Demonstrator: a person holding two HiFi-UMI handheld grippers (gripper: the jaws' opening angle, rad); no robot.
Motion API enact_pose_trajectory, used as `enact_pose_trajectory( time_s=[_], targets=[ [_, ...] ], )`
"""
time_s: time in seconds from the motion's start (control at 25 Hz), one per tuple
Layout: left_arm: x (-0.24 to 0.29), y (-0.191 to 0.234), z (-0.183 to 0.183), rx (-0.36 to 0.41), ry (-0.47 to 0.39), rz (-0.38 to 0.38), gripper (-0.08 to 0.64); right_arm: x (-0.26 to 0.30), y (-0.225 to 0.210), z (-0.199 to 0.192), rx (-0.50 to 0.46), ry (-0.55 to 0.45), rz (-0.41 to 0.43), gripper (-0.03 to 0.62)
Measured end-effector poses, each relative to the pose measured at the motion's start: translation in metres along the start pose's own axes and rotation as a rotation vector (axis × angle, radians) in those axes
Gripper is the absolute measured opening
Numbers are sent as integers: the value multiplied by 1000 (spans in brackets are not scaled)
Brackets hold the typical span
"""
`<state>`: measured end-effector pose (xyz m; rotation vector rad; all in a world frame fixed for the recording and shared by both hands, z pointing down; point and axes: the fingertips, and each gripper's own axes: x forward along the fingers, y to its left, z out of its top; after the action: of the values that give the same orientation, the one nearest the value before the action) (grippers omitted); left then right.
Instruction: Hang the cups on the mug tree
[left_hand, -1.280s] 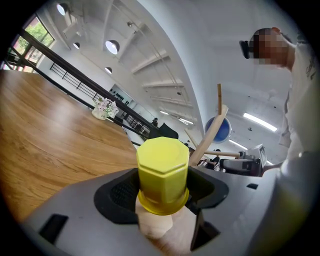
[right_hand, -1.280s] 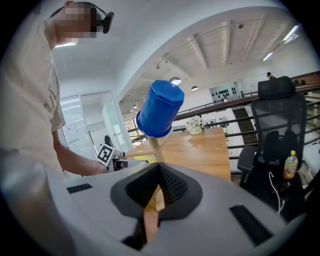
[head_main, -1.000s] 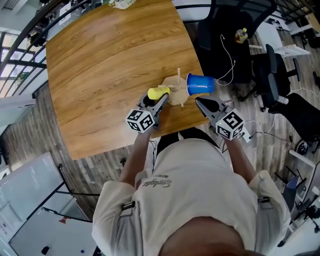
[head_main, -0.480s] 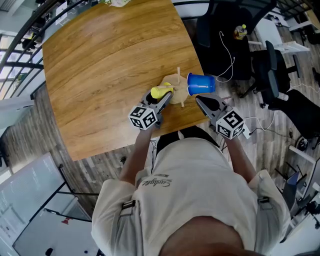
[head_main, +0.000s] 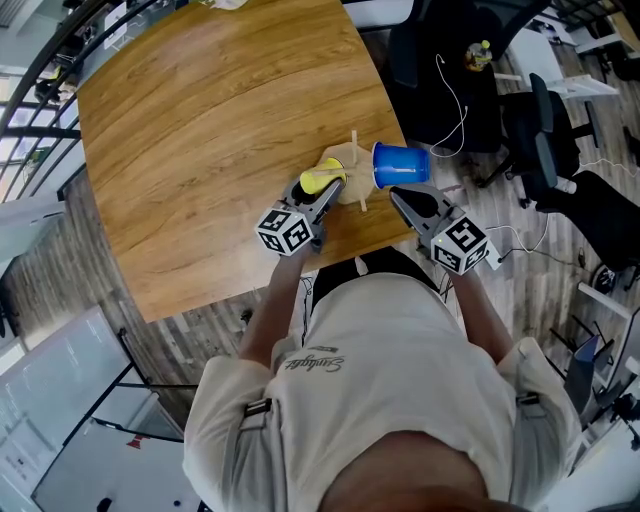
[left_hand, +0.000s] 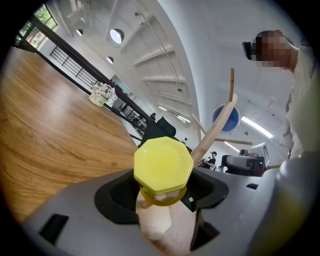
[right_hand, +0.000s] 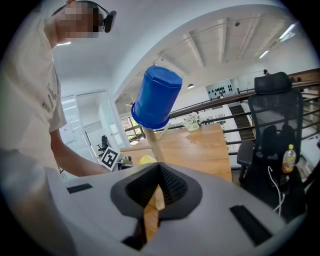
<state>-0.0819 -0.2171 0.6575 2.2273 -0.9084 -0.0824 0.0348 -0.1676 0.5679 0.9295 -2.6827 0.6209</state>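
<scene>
A wooden mug tree stands near the front edge of the table. A blue cup hangs upside down on its right peg; it also shows in the right gripper view and the left gripper view. My left gripper is shut on a yellow cup, bottom toward the camera, at the tree's left side. A peg tip shows at the cup's lower rim. My right gripper is shut just below the blue cup, its jaw tips at the foot of that peg.
Black office chairs and a white cable are beyond the table's right edge. A bottle with a yellow cap stands on a chair seat. A flower pot sits at the table's far end. The person's torso is close behind both grippers.
My left gripper has carried the yellow cup a little up and right, closer to the mug tree. The right gripper and the blue cup have barely moved.
</scene>
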Motion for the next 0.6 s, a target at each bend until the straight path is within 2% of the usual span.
enact_pose_trajectory(
  time_s=[0.32, 0.6],
  targets=[
    [-5, 0, -12, -27, 13, 8, 283, -2, 3, -2, -1, -1, 3, -5],
    [-22, -5, -23, -29, 14, 38, 234, -6, 7, 0, -14, -15, 19, -5]
  ],
)
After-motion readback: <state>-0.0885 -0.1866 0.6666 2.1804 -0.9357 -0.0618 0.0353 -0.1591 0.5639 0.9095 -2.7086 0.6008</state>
